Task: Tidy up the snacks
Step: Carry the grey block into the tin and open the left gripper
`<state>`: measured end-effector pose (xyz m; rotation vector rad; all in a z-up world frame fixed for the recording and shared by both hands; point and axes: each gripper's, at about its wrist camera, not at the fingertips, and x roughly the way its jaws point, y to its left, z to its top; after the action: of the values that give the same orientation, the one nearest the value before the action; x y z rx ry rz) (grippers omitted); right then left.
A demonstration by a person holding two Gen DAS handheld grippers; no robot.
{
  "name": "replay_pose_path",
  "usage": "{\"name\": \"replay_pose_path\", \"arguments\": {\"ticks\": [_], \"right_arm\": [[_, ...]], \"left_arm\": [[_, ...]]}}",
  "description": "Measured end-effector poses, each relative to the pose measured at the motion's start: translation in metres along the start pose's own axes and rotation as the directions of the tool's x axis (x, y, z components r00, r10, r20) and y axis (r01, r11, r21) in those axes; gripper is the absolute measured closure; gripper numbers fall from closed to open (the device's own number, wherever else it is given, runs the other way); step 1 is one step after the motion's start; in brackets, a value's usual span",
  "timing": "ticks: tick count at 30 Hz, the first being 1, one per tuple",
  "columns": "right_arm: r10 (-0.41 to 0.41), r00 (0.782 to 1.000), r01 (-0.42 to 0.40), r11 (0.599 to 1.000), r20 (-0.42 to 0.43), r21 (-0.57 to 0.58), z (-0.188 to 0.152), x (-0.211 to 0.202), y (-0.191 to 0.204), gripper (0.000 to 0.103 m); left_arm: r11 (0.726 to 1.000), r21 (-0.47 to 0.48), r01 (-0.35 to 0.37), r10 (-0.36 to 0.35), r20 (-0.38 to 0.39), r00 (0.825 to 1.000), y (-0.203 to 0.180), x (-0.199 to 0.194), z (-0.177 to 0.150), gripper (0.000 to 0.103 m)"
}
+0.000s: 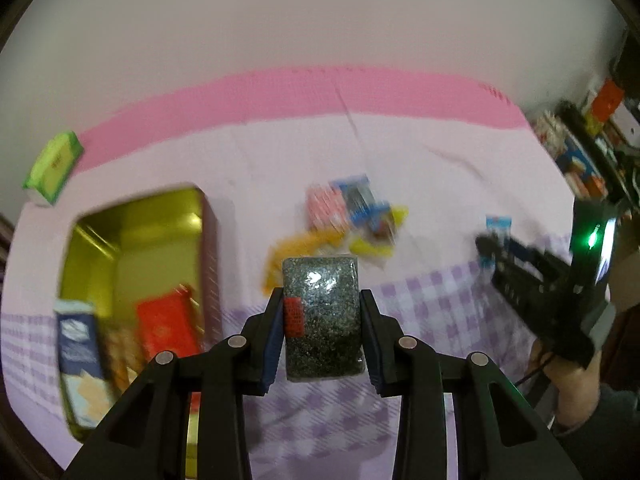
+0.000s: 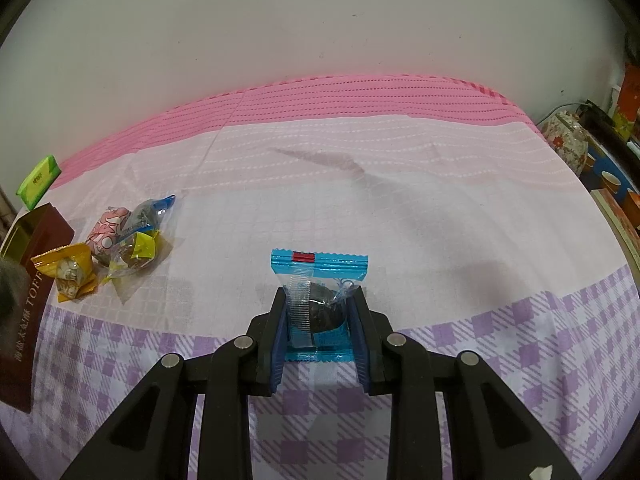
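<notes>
A pink and lilac checked cloth (image 2: 400,208) covers the table; I take the open gold tin (image 1: 132,240) at its left as my mark. Right of the tin lies a heap of sweets (image 2: 120,244). Nearer me, my left gripper (image 1: 320,320) is clamped on a dark speckled bar (image 1: 322,312). Farthest right of the tin, my right gripper (image 2: 318,320) pinches a blue-edged sweet (image 2: 318,304).

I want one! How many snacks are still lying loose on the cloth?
4, in one pile left of the right gripper: gold, pink, yellow and blue-ended. More may hide underneath.
</notes>
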<state>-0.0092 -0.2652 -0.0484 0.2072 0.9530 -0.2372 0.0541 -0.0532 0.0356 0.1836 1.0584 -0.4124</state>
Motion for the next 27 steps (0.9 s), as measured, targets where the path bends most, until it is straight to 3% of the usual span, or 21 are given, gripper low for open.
{"name": "replay_pose_path", "arguments": {"ticks": [5, 10, 14, 21, 27], "right_arm": [[0.001, 1.0, -0.001, 1.0, 0.0, 0.0, 0.0, 0.0, 0.0, 0.076], [-0.001, 1.0, 0.001, 1.0, 0.0, -0.001, 0.0, 0.0, 0.0, 0.076], [-0.005, 1.0, 0.005, 1.0, -0.002, -0.009, 0.0, 0.0, 0.001, 0.076], [-0.014, 1.0, 0.013, 1.0, -0.024, -0.023, 0.003, -0.001, 0.003, 0.076], [-0.021, 0.999, 0.02, 1.0, -0.046, -0.023, 0.006, 0.001, 0.003, 0.076]], "left_arm": [[0.993, -0.015, -0.121, 0.122, 0.049, 0.991, 0.049, -0.007, 0.033, 0.067], [0.978, -0.053, -0.202, 0.201, -0.019, 0.979, 0.111, 0.014, 0.052, 0.067], [0.96, -0.019, -0.278, 0.276, -0.077, 0.958, 0.146, 0.037, 0.056, 0.067], [0.959, -0.024, -0.283, 0.275, -0.17, 0.946, 0.177, 0.069, 0.047, 0.067], [0.958, 0.013, -0.287, 0.285, -0.143, 0.948, 0.176, 0.07, 0.039, 0.067]]}}
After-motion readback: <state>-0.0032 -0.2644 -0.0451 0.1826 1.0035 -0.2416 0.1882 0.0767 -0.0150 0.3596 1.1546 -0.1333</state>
